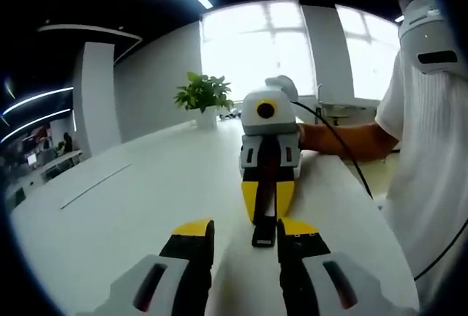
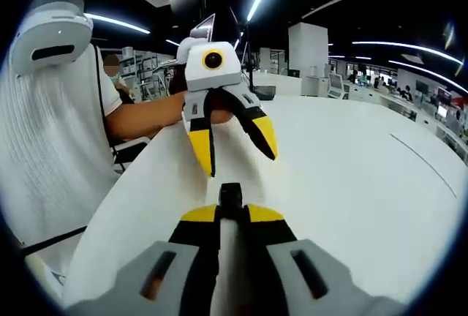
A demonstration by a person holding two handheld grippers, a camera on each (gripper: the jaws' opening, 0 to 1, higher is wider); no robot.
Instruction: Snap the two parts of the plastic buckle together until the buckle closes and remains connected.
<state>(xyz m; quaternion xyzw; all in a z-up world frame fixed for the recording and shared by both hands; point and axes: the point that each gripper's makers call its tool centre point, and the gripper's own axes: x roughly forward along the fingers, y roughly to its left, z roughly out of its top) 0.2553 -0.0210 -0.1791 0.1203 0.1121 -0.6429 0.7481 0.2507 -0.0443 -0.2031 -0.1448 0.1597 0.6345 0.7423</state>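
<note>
Your right claw [image 2: 232,213] clamped on black buckle part [image 2: 230,197]; your left claw [image 1: 245,237] wide open, holding nothing, over white counter [image 1: 146,192].

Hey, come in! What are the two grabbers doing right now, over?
Right gripper shut on black buckle part. Left gripper open, holding nothing, facing the right one. Second buckle part not made out. White table between them, nothing blocking.

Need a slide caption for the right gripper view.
Right gripper shut on a black buckle part, facing the open left gripper above a white table.
</note>
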